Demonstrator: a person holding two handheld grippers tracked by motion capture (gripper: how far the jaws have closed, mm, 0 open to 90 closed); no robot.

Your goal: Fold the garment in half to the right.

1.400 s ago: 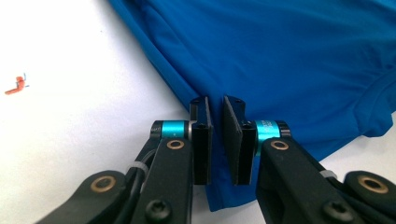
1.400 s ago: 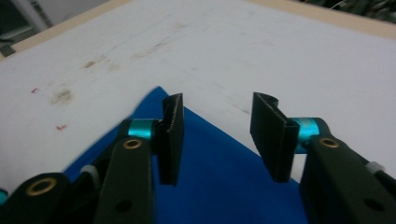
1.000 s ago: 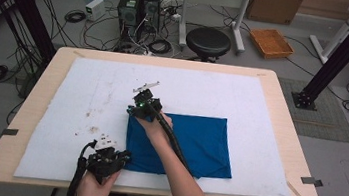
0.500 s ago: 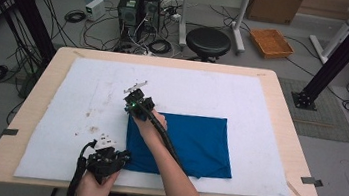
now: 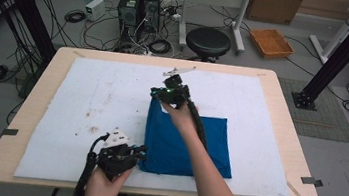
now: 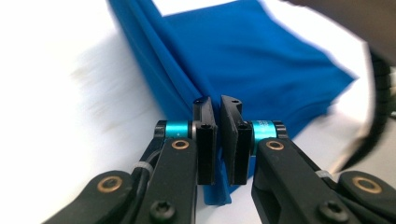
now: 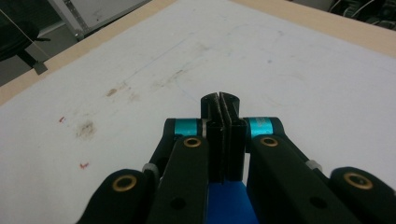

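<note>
Folding blue cloth (image 5: pixel 187 142) on white mat (image 5: pixel 87 97) over counter (image 5: pixel 282 106): already halved. Left tongs (image 6: pixel 217 140) pinch near-left corner, right tongs (image 7: pixel 225 135) pinch far-left corner. Next fold left to do.

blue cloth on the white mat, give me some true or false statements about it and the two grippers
1. The folded blue fabric cloth lies on the white mat. True.
2. The left gripper has its jaws wide open. False: they are nearly closed, pinching the cloth's edge.
3. The right gripper has its jaws shut. True.
4. The cloth hangs over the wooden table edge. False: it lies wholly on the mat.
5. The mat is spotless. False: it bears brown stains.
</note>
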